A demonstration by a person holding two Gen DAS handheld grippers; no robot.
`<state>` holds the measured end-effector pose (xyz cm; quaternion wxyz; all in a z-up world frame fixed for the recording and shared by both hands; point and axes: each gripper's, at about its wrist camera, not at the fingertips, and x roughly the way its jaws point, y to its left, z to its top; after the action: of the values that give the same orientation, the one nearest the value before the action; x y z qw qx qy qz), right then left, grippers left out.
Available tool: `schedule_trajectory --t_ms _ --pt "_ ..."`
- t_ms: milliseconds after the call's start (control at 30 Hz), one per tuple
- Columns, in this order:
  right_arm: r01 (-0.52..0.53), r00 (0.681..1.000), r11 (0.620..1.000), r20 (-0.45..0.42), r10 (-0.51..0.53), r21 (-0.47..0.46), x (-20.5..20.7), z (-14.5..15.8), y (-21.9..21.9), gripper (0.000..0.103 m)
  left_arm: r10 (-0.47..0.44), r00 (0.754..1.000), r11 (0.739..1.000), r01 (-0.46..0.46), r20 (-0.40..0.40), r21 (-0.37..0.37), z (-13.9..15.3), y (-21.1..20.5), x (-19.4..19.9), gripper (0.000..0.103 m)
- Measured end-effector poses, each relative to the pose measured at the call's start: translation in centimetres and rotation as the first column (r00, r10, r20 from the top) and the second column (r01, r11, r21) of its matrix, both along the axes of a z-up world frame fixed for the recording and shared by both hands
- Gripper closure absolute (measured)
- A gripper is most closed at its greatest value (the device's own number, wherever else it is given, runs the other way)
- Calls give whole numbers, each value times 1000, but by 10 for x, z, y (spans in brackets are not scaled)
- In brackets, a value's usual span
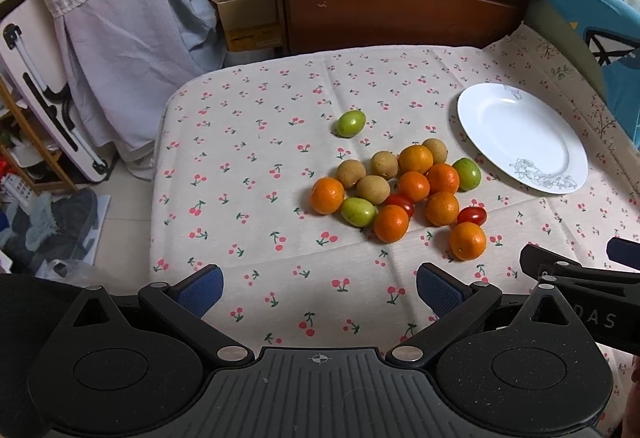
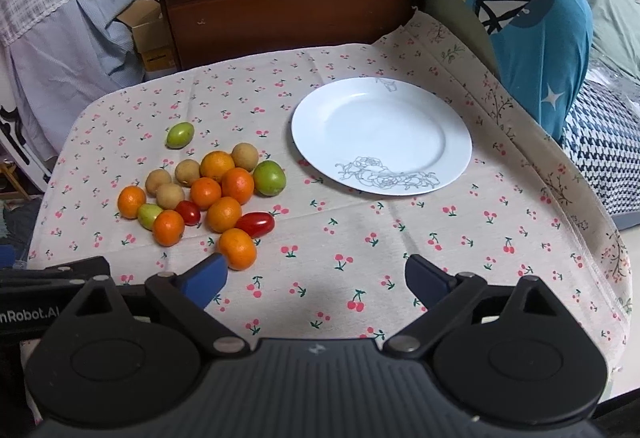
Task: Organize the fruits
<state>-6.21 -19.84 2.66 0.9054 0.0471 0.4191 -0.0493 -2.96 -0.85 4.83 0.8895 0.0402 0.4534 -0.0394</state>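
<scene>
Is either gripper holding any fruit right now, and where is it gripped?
Nothing is held. The left gripper and right gripper both stand open over the tablecloth, short of the fruit pile.

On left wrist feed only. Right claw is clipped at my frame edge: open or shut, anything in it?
Observer: The right claw is open with nothing between its fingers; only the cherry-print cloth shows in the gap.
Operator: Closest fruit to it?
Observer: The nearest mandarin sits right beside the tip of the finger on the pile side. I cannot tell whether they touch.
Operator: What's past the plate, away from the pile?
Observer: Beyond the plate and the table edge lies a blue-and-white houndstooth cushion, out of your frame.
</scene>
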Motion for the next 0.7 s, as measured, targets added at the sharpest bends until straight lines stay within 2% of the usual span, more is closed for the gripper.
schedule_trajectory --t_ms 133,267,400,567,700 --pt "-9 1000 1000 8 9 25 -3 0 -8 9 -10 1000 1000 10 10 -12 -3 8 1 2" --pt "-17 1000 998 6 17 66 -4 -5 -17 18 -9 1000 999 9 0 -47 -9 17 3 2" --pt "-38 999 993 14 37 115 -7 -10 -21 20 -6 1000 999 6 -5 -51 -17 21 6 2" --pt "-69 997 989 30 66 133 -7 -17 -17 34 -21 1000 997 21 8 -68 -22 21 11 3" --pt "-91 995 982 56 83 167 -4 -19 -13 43 -38 999 996 39 5 -76 -27 18 17 8"
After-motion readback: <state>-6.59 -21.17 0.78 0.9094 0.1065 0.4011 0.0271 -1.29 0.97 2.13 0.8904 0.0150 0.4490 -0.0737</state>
